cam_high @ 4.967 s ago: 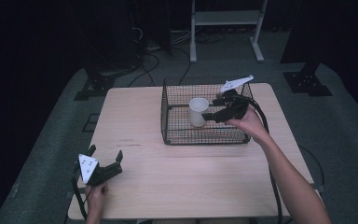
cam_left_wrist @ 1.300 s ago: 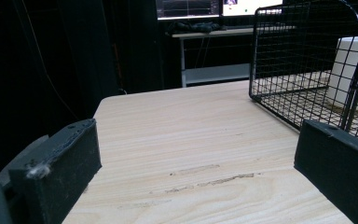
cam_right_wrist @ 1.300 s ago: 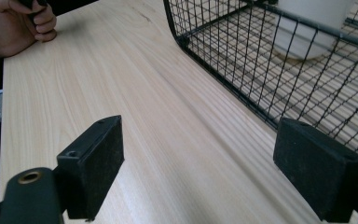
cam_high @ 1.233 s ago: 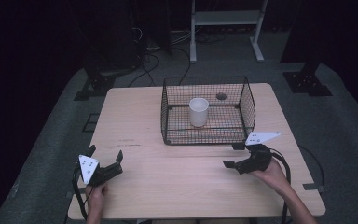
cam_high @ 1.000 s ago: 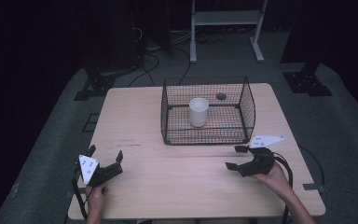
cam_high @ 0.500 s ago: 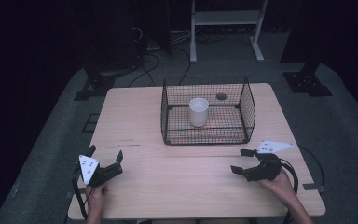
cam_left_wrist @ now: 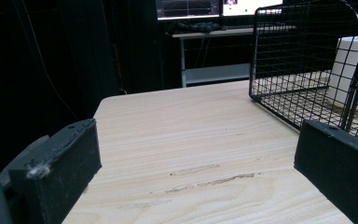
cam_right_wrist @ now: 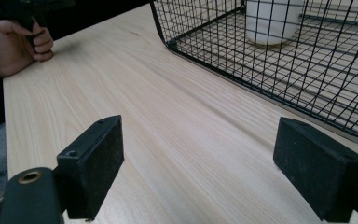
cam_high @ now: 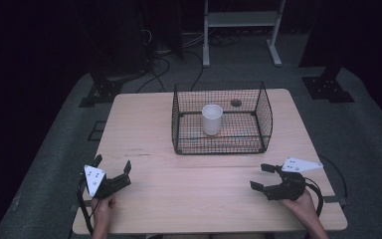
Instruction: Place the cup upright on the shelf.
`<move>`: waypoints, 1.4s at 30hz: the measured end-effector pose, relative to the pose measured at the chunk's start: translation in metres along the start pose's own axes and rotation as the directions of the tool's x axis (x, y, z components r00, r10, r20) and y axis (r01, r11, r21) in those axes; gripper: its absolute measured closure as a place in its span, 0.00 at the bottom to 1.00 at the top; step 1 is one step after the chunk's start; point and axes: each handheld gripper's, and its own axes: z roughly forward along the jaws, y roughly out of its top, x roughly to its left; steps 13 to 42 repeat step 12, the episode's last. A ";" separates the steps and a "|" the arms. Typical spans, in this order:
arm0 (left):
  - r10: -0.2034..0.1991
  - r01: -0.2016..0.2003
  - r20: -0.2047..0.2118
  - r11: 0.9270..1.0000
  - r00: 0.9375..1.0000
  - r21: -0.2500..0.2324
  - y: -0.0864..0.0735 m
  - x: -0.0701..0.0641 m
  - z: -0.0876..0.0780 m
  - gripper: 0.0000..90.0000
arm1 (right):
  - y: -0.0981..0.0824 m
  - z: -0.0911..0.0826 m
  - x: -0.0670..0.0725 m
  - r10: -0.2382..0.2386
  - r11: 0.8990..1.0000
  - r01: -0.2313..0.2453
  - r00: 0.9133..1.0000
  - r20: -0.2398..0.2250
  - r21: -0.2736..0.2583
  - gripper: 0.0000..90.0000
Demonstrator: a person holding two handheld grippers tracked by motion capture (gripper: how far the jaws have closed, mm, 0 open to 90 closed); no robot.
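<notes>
I read this as the tail end of the job: the white cup (cam_high: 212,118) stands inside the wire basket (cam_high: 222,144) at the centre of the high view, and both my tools sit low in the frame, well apart from it. My right gripper (cam_high: 263,177) is at the lower right, jaws wide apart with only bare table (cam_high: 144,124) between them, as its own view confirms. My left gripper (cam_high: 112,169) rests at the lower left, jaws likewise spread and holding nothing. The cup sits upright, its long axis vertical and its open mouth pointing straight up, toward the back-left part of the basket floor; in the right gripper view it shows at the top edge behind the mesh. I judge nothing more is needed than parking both hands; if the cup must come out, I'd reach down over the basket rim from above.
</notes>
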 end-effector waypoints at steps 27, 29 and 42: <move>0.002 -0.002 0.002 1.000 1.000 0.000 0.000 0.000 0.001 0.00 | -0.014 -0.006 0.010 0.015 0.999 -0.014 1.000 0.016 -0.035 0.17; 0.002 -0.002 0.002 1.000 1.000 0.000 0.000 0.000 0.001 0.00 | -0.014 -0.006 0.010 0.015 0.999 -0.014 1.000 0.016 -0.035 0.17; 0.002 -0.002 0.002 1.000 1.000 0.000 0.000 0.000 0.001 0.00 | -0.014 -0.006 0.010 0.015 0.999 -0.014 1.000 0.016 -0.035 0.17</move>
